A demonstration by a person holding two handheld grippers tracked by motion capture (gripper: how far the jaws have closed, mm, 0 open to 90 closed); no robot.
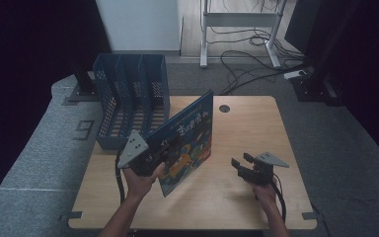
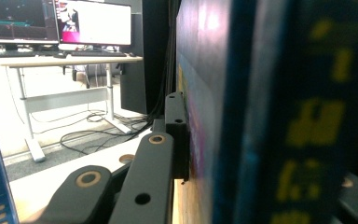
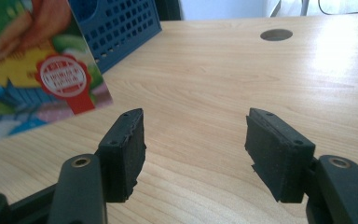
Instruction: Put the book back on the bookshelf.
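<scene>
At the near edge of the wooden counter [image 1: 237, 197], a person's two forearms are reaching in from below, each hand gripping a tool. The right gripper [image 1: 243, 163] is hovering low over bare wood, its fingers [image 3: 121, 154] standing released with nothing between them. To its left, the left gripper [image 1: 164, 154] is holding a colourful picture book [image 1: 190, 143] up off the counter, tilted on one corner with its cover facing the right gripper; the fingers [image 2: 177, 135] are clenched on the book's edge, one pad pressing flat against the cover. Just behind the book, a blue perforated file rack [image 1: 128, 94] is standing upright at the counter's far left corner, its slots open. A round cable hole [image 1: 224, 108] is sitting near the far edge. Beyond, cables are trailing across the grey floor beneath a white desk frame [image 1: 239, 19].
</scene>
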